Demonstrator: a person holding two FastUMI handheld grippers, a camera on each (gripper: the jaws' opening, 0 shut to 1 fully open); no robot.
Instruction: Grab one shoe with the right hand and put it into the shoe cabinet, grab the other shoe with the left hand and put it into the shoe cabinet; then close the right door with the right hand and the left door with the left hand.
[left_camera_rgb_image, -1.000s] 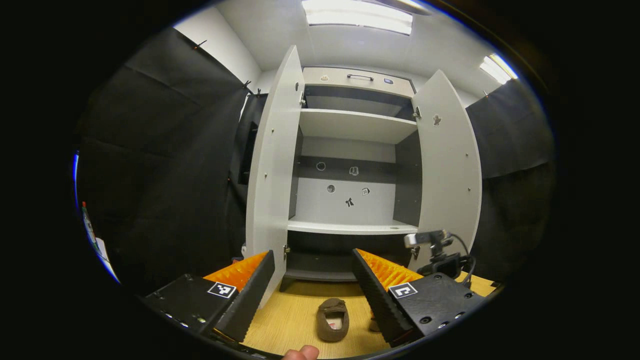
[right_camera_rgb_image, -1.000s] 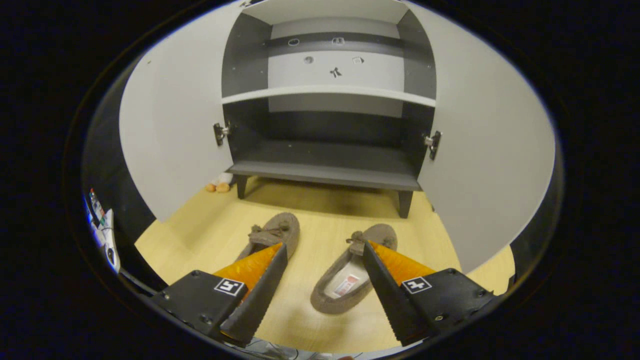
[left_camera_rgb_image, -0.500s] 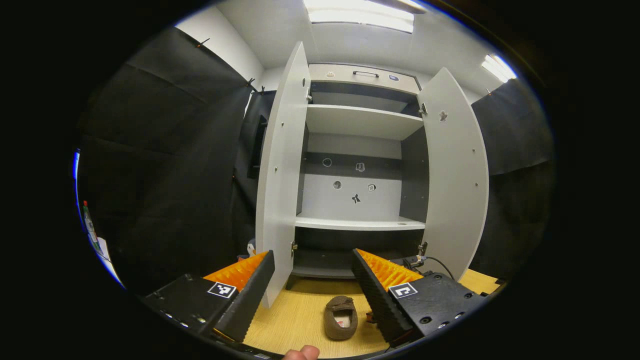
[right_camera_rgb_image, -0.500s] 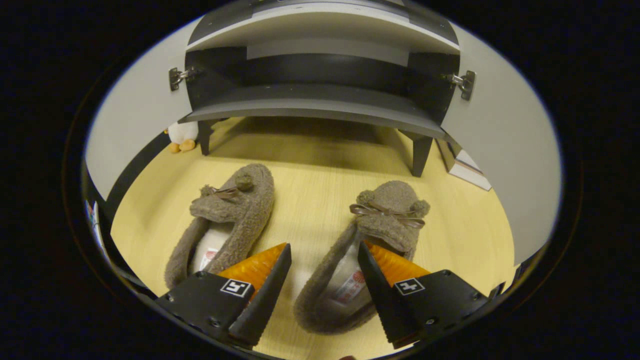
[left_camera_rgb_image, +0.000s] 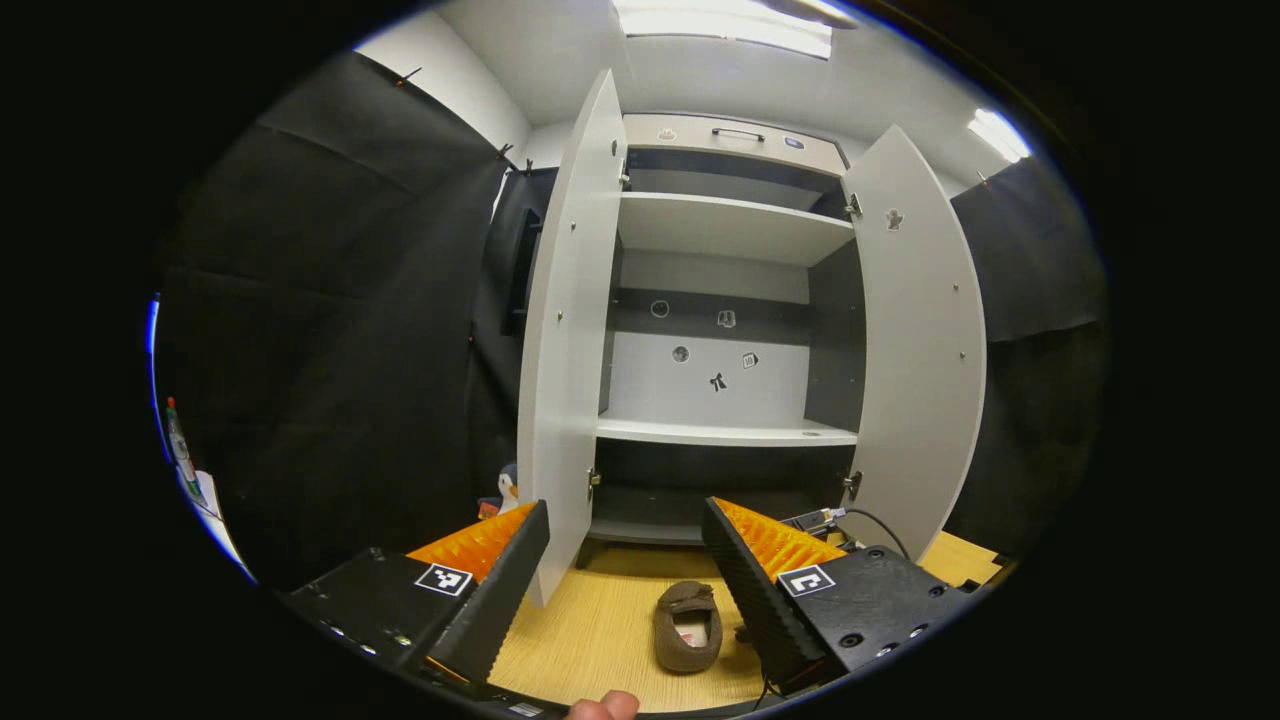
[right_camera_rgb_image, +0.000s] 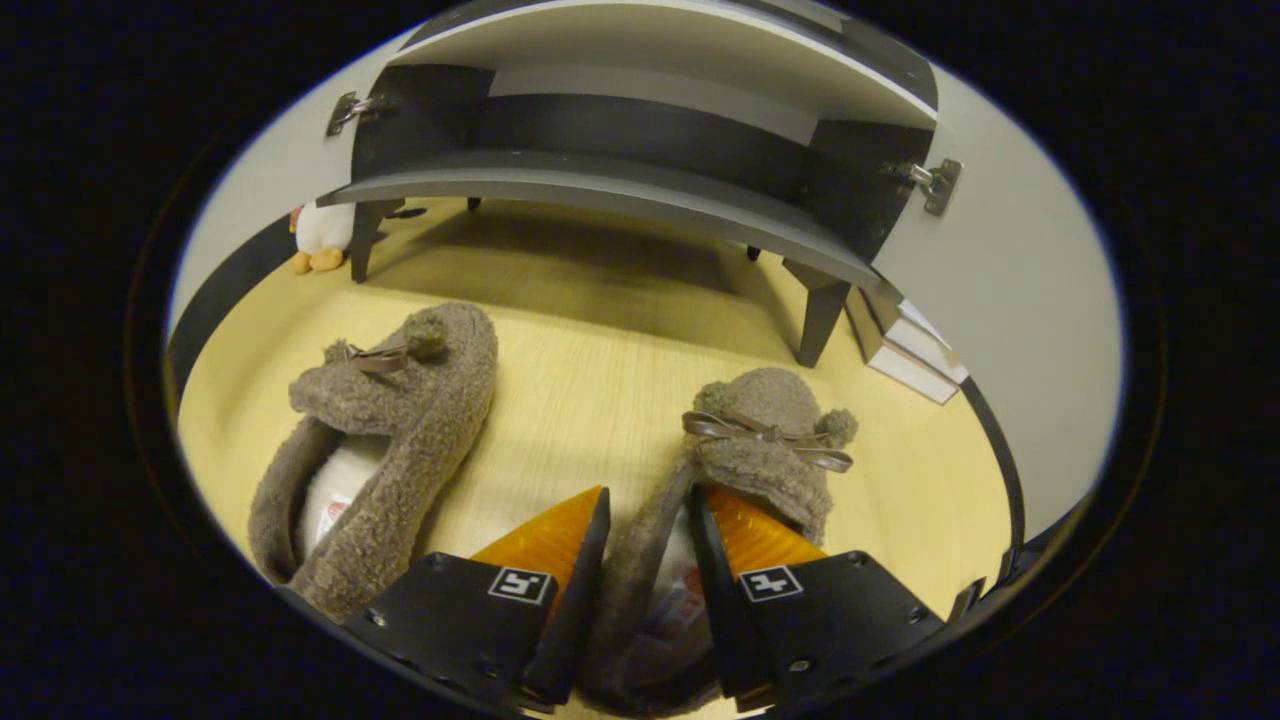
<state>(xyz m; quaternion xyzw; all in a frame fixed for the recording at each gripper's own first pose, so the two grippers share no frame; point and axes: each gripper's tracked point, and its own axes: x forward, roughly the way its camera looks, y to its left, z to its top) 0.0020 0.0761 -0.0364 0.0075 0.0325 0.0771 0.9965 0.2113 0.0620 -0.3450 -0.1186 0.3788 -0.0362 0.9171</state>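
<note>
- My right gripper (right_camera_rgb_image: 645, 560) is low over the floor (right_camera_rgb_image: 600, 370), fingers closed in on the near side wall of the right shoe (right_camera_rgb_image: 765, 450): one finger outside that wall, the other inside the shoe opening. Both look pressed on the fuzzy wall, so clamped on it.
- Right shoe sits flat on the floor, toe w/ bow pointing toward the shoe cabinet (right_camera_rgb_image: 610, 190).
- Left shoe (right_camera_rgb_image: 390, 420) lies beside it on the floor, apart from it, toe also toward the cabinet, not touched by either gripper.
- My left gripper (left_camera_rgb_image: 625, 575) is held higher & further back, fingers wide apart, nothing between them.
- In left gripper view one shoe (left_camera_rgb_image: 688, 625) shows on the floor between my fingers, in front of the cabinet.
- Cabinet's left door (left_camera_rgb_image: 565, 330) and right door (left_camera_rgb_image: 920, 340) both stand open; shelves inside carry no shoes.
- Bottom shelf (right_camera_rgb_image: 600, 185) is dark, raised off the floor on short legs.
- Small penguin toy (right_camera_rgb_image: 320, 235) sits on the floor by the cabinet's left leg.
- A fingertip (left_camera_rgb_image: 600, 706) shows at the bottom edge of left gripper view.
- A cable (left_camera_rgb_image: 870, 520) runs near the right door's foot.
</note>
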